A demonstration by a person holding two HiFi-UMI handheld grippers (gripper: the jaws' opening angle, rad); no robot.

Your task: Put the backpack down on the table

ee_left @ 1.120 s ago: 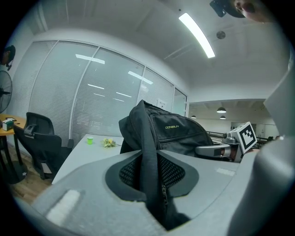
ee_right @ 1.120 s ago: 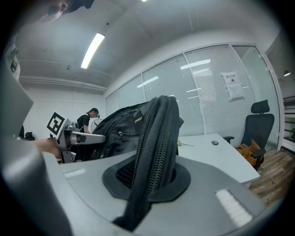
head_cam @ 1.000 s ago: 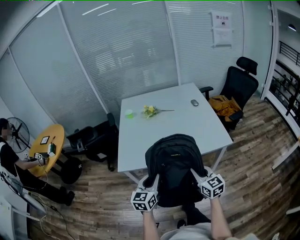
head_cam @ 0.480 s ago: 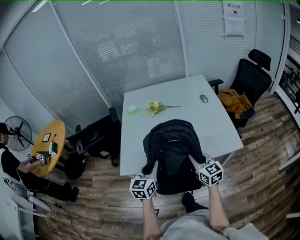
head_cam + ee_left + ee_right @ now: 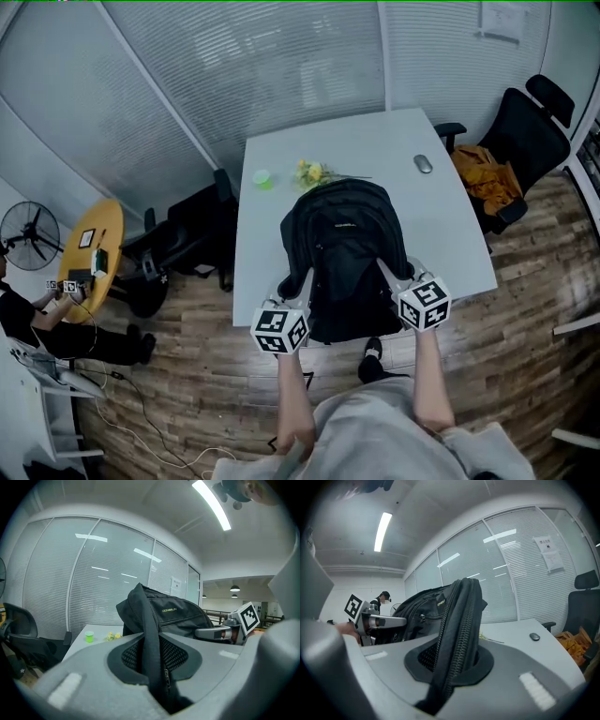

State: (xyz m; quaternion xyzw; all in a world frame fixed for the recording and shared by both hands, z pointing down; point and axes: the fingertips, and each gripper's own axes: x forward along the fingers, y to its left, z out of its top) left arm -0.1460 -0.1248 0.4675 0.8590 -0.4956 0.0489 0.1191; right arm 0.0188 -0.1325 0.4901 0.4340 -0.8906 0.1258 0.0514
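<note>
The backpack (image 5: 345, 258) hangs upright between both tools over the near edge of the counter (image 5: 281, 197). Whether its base touches the surface cannot be confirmed from the head view.

The left hand-held gripper (image 5: 294, 298) is clamped on a backpack strap. The right hand-held gripper (image 5: 394, 279) is clamped on a zippered edge.

Procedure, as judged:
- Advance both hands together until the base is fully over the counter.
- Stop short of the flowers (image 5: 312, 173), which lie just beyond the pack.
- Lower evenly, then release only once the straps go slack.

Both forearms extend forward, roughly parallel. Both tools point nearly level, one on each side of the pack.
</note>
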